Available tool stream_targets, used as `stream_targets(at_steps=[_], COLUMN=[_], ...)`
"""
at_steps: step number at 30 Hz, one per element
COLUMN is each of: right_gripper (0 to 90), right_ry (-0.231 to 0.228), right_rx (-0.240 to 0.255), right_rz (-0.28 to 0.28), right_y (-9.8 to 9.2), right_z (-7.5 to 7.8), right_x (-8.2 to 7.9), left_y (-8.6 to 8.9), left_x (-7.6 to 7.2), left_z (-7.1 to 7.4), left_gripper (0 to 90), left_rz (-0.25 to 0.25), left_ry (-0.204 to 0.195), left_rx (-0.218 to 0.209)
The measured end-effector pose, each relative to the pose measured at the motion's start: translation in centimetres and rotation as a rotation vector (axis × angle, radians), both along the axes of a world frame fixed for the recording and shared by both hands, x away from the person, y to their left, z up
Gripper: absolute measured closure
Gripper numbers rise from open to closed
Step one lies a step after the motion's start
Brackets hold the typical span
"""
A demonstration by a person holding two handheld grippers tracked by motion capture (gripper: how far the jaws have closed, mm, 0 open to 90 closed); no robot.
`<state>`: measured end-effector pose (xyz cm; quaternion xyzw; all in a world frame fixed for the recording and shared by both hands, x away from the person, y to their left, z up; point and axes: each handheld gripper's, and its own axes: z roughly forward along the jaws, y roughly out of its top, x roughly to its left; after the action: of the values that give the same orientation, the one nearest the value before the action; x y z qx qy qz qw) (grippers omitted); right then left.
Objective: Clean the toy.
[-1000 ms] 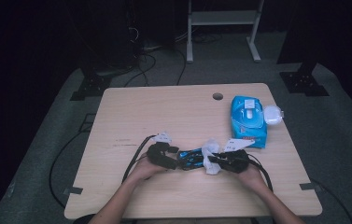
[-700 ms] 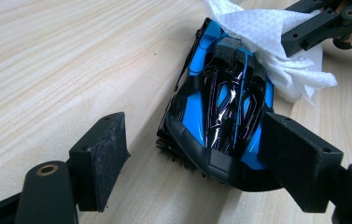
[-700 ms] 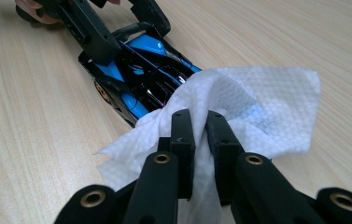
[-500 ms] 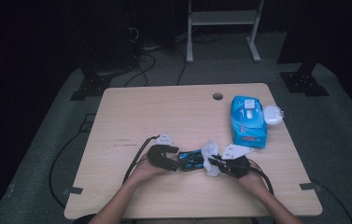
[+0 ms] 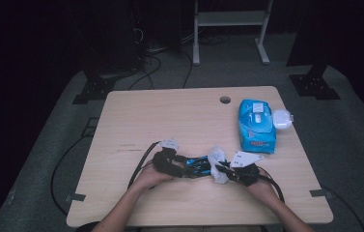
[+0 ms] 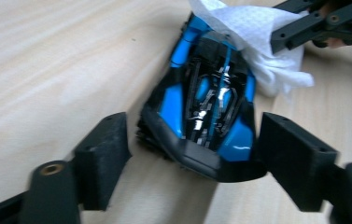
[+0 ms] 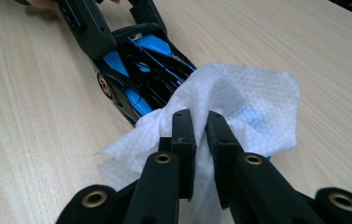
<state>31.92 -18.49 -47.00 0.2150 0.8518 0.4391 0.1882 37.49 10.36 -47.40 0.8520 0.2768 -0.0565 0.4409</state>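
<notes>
A pale wooden table stands in a dark room, with a blue wipe packet lying toward its right side. Well nearer the person than that packet, a blue and black toy car rests on the wood between the two hands. The left gripper straddles the car's rear end; its jaws have just been closing, the right one touching the car, the left one (a gap shows there) just beside it. The right gripper is clenched on a white wipe, which drapes over the car's far end.
</notes>
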Motion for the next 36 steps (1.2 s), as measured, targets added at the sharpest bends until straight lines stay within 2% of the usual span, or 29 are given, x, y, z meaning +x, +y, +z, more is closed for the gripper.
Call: stream_targets(at_steps=[3,5,11,17,20,23,25,30,36], right_gripper=[82.9,82.9,82.7,82.4,82.3,82.3,82.3,82.2,82.2], right_ry=[-0.008,-0.012,-0.022,-0.011,-0.003,0.000,0.007,0.027,0.056], right_rx=[-0.004,-0.005,-0.026,-0.015,-0.004,-0.008,-0.010,-0.022,-0.018], right_rz=[-0.002,-0.001,0.001,-0.001,0.002,0.004,0.008,0.016,0.015], right_y=[0.0,0.0,0.0,-0.2,-0.3,-0.4,-0.4,-0.4,-0.4], right_z=[0.0,0.0,0.1,0.0,-0.1,-0.1,-0.1,-0.2,-0.4], right_x=[-0.1,-0.2,-0.9,-1.6,-2.1,-2.3,-2.4,-2.8,-2.9], left_y=[-0.1,-0.1,-0.7,-1.2,-1.3,-1.5,-1.5,-1.3,-1.4], left_x=[0.0,-0.3,-2.1,-4.4,-5.1,-5.5,-5.7,-5.9,-6.5], left_z=[-0.1,0.0,0.5,0.9,1.1,1.1,1.0,1.0,1.0], left_gripper=[28.7,29.1,29.4,29.9,31.4,31.4,31.4,32.5,33.8], left_rz=[0.008,0.011,0.004,-0.020,-0.039,-0.035,-0.031,-0.034,-0.033], left_ry=[0.012,-0.013,-0.178,-0.387,-0.451,-0.479,-0.492,-0.491,-0.531], left_rx=[-0.002,0.002,0.049,0.126,0.156,0.168,0.161,0.151,0.151])
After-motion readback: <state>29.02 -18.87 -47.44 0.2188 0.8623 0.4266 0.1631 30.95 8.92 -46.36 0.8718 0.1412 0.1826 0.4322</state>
